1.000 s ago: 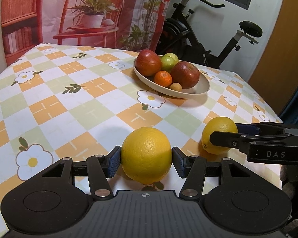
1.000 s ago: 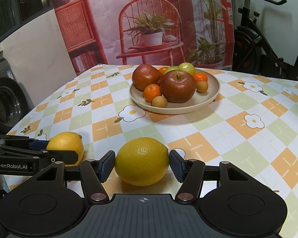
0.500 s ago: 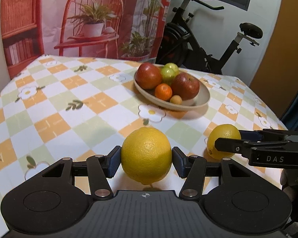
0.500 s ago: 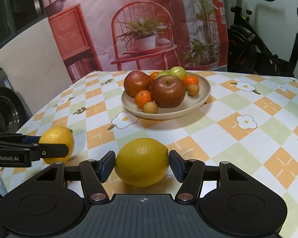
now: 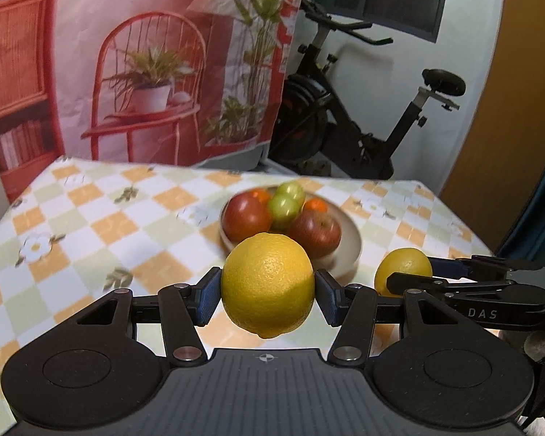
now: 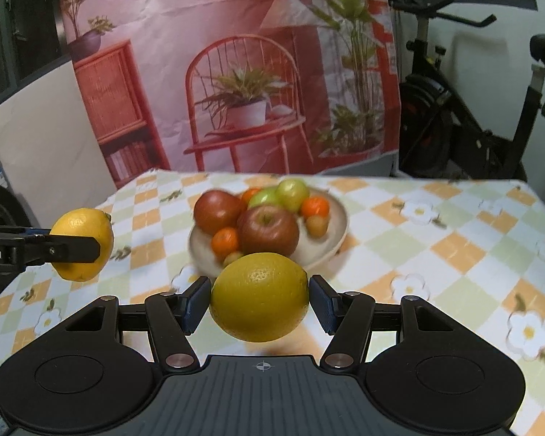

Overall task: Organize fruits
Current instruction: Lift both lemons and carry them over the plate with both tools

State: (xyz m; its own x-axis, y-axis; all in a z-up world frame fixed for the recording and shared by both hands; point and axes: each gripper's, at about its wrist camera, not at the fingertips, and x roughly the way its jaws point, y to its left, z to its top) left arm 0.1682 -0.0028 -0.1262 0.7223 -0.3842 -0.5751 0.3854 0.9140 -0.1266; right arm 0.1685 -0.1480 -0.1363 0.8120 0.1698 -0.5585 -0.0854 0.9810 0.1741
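Nearest, the left claw (image 5: 268,292) clenched one firm, round, slip-prone lemon (image 5: 268,285) across its middle, the right claw (image 6: 259,303) gripped another lemon (image 6: 259,296) likewise, both above the desk (image 6: 454,239), the fruit bowl (image 6: 336,232) at twelve o'clock.

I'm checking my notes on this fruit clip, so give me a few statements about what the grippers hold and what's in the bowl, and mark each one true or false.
1. The left gripper is clamped on a yellow citrus fruit. True.
2. The right gripper is empty. False: it grips a second yellow citrus fruit.
3. The bowl holds red apples, green fruits and small orange fruits. True.
4. Both yellow fruits lie on the tablecloth. False: both are held above it.
5. The bowl stands on a bare wooden table. False: it rests on the checked, flowered tablecloth.
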